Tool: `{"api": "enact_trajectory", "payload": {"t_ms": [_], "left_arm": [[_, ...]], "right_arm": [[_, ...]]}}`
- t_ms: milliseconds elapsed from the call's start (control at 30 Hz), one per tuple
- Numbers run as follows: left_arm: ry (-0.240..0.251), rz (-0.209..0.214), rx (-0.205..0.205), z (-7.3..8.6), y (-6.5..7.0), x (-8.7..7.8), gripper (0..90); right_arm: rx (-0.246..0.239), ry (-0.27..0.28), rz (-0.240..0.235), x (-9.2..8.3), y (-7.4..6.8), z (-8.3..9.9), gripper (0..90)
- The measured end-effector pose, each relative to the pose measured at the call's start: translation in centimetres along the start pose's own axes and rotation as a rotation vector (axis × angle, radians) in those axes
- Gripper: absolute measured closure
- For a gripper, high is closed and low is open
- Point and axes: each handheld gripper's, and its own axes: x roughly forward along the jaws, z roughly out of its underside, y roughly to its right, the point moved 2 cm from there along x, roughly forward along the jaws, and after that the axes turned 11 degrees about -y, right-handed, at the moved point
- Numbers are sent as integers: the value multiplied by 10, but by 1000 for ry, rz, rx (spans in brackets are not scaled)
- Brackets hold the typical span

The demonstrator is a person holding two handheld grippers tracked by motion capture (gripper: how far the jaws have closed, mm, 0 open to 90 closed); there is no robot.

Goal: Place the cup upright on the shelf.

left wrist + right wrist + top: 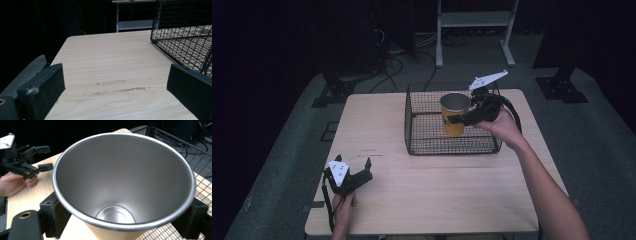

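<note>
Two grippers were in use at a pale wooden table, each carried in one of the person's hands. The right gripper was clamped on a yellow cup with a bare metal inside, its black jaws pressing the cup's wall from both sides just under the rim, as the right gripper view made plain, where the cup stood upright and empty, its shiny bottom visible. In the high view the cup hung within the outline of a black wire basket that sat on the far half of the table, in the basket's right part and near its back wall; whether the cup's base touched the basket floor could not be told from the pictures. The right hand reached in over the basket's right side. The left gripper rested low over the near left corner of the table, well apart from the basket, with its jaws spread wide and nothing between them; the left gripper view showed bare wood, faintly scuffed, between the two jaws and a corner of the basket off to the right. The left hand held it from the table's near edge.
</note>
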Motion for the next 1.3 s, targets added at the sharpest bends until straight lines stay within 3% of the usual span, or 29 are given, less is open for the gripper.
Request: {"api": "enact_trajectory", "payload": {"t_ms": [400,600,1133,1300], "left_arm": [[2,1,-3,0,-1,0,8],[3,2,-5,0,-1,0,8],[4,2,-9,0,-1,0,8],[5,2,-4,0,-1,0,8]], "right_arm": [[62,-48,7,53,30,-8,147],[94,-64,8,71,43,-9,147],[168,-93,35,88,67,-3,147],[159,-114,45,96,67,-3,147]]}}
